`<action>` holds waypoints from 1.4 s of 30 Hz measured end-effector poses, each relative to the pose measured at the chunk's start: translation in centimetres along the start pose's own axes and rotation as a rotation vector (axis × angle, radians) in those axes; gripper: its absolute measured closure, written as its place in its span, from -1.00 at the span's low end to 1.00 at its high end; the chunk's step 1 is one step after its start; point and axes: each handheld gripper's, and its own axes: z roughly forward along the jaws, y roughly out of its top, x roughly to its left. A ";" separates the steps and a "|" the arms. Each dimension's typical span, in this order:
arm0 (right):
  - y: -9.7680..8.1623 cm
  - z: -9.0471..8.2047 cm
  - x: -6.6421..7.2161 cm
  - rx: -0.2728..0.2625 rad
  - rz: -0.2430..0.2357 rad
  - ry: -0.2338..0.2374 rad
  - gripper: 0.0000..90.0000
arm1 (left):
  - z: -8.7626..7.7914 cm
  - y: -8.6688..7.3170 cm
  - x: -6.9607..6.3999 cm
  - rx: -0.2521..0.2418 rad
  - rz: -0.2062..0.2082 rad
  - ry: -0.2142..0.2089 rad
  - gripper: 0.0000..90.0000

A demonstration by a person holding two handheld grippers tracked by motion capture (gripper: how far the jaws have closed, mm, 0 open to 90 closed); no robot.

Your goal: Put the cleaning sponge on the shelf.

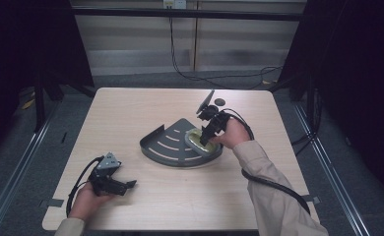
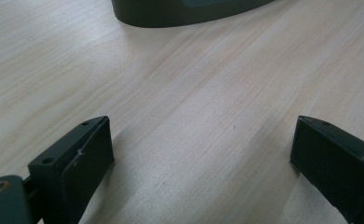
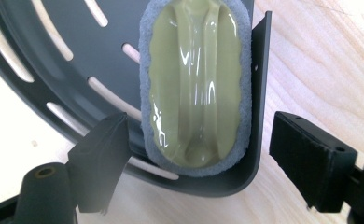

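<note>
A dark grey quarter-round tray (image 1: pixel 166 146) with slots lies at the middle of the wooden table. In its right corner rests an oval scrubber (image 1: pixel 198 138), olive-green glossy top on a grey sponge base. My right gripper (image 1: pixel 207 141) points down over it. In the right gripper view the scrubber (image 3: pixel 194 79) sits against the tray wall (image 3: pixel 260 93), and the right gripper (image 3: pixel 196 140) stands open, its jaws on either side of the scrubber's near end without touching it. My left gripper (image 1: pixel 129 185) rests near the front left, open and holding nothing (image 2: pixel 201 135); the tray's wall (image 2: pixel 171 14) lies ahead of it.
A small black round disc (image 1: pixel 220 102) lies on the table behind the right hand. Cables run across the floor beyond the far table edge (image 1: pixel 180 89). Bare wood stretches between the left gripper and the tray.
</note>
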 end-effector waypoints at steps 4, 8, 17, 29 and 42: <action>-0.7 -0.3 -0.2 -0.006 -0.004 0.007 -0.57 | 0.0 0.0 0.0 0.000 -0.001 0.000 -0.88; -1.2 -0.7 -0.4 -0.007 -0.003 -0.003 -0.58 | 0.0 0.0 0.0 0.000 0.000 0.000 -0.88; -3.4 -1.8 -1.2 -0.022 0.004 0.029 -0.63 | 0.0 0.0 0.0 0.000 0.000 0.001 -0.88; -5.7 -2.6 -2.3 -0.036 0.007 0.035 -0.65 | 0.0 0.0 0.0 0.000 0.001 0.001 -0.88; -7.9 -2.2 -2.2 -0.042 -0.023 0.053 -0.64 | 0.0 0.0 0.0 0.004 0.006 0.000 -0.88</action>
